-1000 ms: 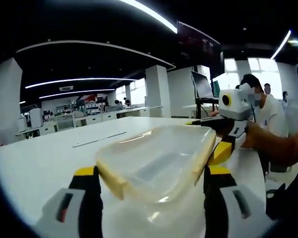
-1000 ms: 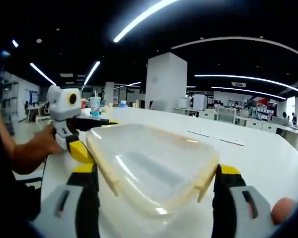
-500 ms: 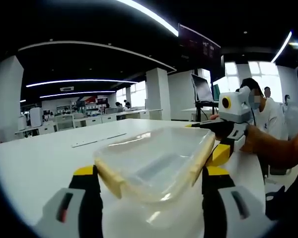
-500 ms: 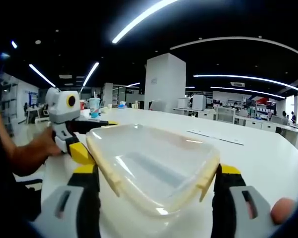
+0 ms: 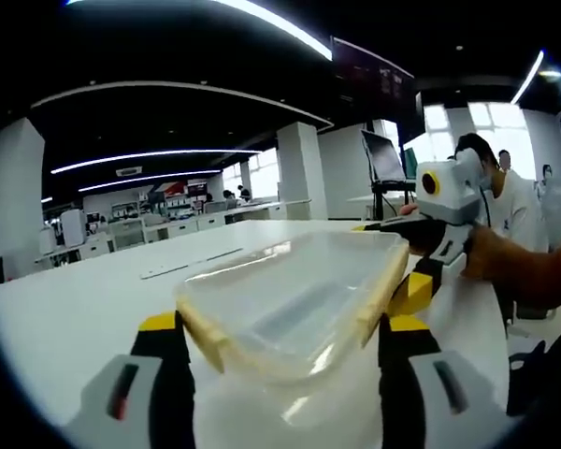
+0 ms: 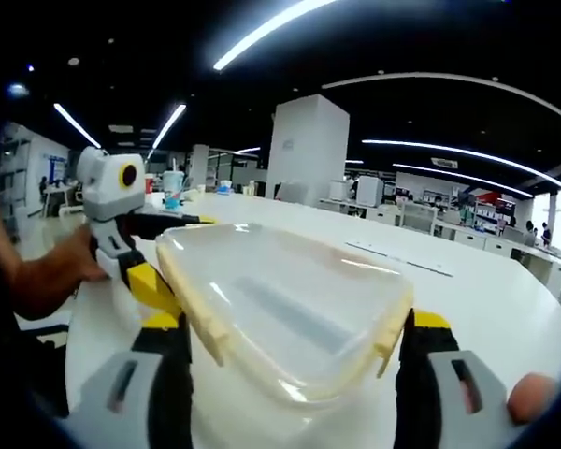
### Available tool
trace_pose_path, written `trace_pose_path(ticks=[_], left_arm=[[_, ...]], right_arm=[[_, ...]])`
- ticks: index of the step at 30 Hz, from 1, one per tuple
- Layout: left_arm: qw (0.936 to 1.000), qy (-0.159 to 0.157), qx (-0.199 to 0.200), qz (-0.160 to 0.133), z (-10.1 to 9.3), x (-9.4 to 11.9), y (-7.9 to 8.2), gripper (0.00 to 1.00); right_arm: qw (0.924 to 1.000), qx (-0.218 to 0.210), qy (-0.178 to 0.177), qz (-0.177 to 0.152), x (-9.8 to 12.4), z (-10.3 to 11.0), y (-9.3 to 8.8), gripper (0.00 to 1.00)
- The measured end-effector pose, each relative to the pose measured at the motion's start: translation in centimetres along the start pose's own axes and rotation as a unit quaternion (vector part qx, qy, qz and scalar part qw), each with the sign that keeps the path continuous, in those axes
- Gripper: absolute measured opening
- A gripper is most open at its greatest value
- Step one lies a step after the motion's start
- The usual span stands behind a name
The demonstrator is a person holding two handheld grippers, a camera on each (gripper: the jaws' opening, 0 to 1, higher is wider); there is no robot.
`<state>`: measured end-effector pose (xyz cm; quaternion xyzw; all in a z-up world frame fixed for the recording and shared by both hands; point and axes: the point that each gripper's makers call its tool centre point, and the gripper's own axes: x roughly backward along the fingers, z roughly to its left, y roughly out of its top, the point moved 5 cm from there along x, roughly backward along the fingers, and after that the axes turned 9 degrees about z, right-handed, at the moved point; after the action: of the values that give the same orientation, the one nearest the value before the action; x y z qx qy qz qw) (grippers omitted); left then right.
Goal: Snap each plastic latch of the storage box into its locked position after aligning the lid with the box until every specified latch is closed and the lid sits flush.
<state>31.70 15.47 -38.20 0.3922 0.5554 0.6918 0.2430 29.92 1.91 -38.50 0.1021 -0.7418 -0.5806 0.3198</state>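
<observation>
The clear plastic storage box [image 5: 294,304], with its translucent lid [image 6: 290,309] on top and cream-coloured latches [image 5: 206,339] along its edges, stood on a white desk [image 5: 65,309], in its near part. In the left gripper view the left gripper [image 5: 285,341] had its two yellow-tipped black jaws spread wide, one on each side of the box's near end; whether the tips touched the box could not be told. The right gripper [image 5: 421,281] came in from the right of that view, held in a person's hand [image 5: 491,267], its yellow tip at the box's far right corner.

In the right gripper view the right gripper [image 6: 294,337] likewise had its jaws parted, flanking the box's near end with the lid between them. The left gripper [image 6: 136,271] reached in from the left, gripped by a hand [image 6: 70,271], its yellow tip beside the box's left edge. A cup [image 6: 173,185] stood farther back on the desk, towards the far left corner. A fingertip [image 6: 528,398] showed at the lower right.
</observation>
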Motion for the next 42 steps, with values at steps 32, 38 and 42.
trace_pose_path(ticks=[32,38,42], left_arm=[[0.9992,0.004,0.038,0.012,1.6,0.7,-0.2,0.73],[0.9995,0.012,0.029,0.009,1.8,0.7,-0.3,0.74],[0.9987,0.047,-0.017,-0.004,2.0,1.1,0.1,0.82]], right_arm=[[0.9996,-0.018,-0.012,-0.02,1.5,0.3,-1.1,0.81],[0.9994,-0.018,-0.016,-0.024,1.7,0.1,-1.2,0.83],[0.999,-0.007,-0.032,-0.029,1.9,-0.5,-1.1,0.9]])
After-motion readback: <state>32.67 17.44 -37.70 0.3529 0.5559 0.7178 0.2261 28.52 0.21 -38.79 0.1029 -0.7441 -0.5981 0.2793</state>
